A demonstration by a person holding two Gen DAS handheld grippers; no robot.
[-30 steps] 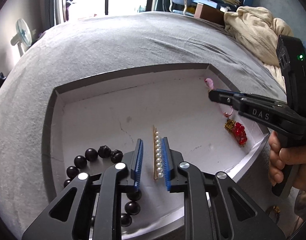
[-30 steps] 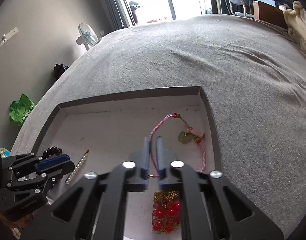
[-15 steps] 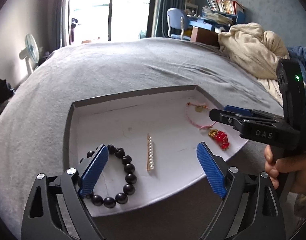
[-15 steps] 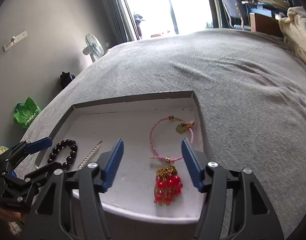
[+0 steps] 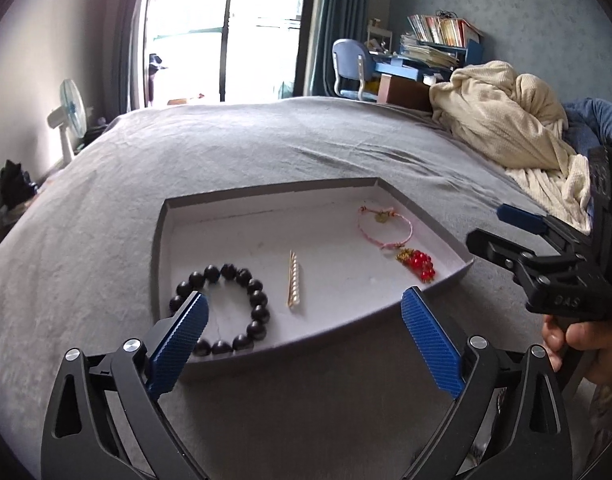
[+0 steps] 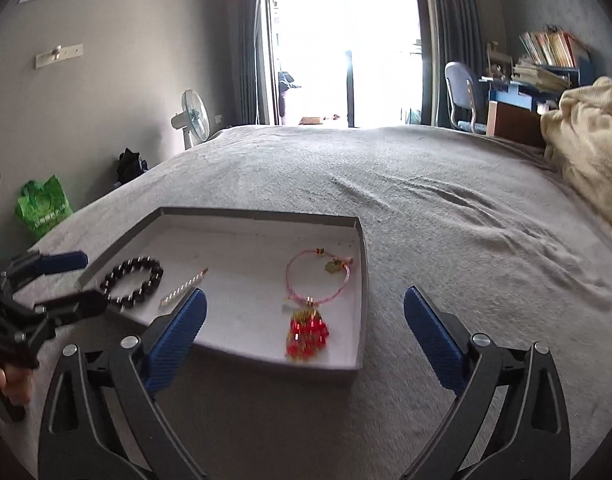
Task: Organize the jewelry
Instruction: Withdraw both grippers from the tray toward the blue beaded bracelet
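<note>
Grey cardboard tray on the grey bedspread, mid-frame in both wrist views, holding four pieces well apart: black bead bracelet at lower left of the left view, pearl hair clip just right of it, pink cord bracelet toward upper right, red tassel charm just below that cord.

A second ago: left jaws closed about the pearl clip, right jaws closed about the pink cord. Now neither held; jaws of both just been opening, nothing between them. Both pieces lying flat inside the tray, so probably two placements finished and the tidying near its end, unless more pieces wait out of view.

Left gripper spread wide, pulled back past the tray's near edge, tilted downward, blue pads framing the bead bracelet and clip. Right gripper equally wide, also short of the tray, pointing down at the tassel. Right hand visible at right edge, wrapped round its handle.
</note>
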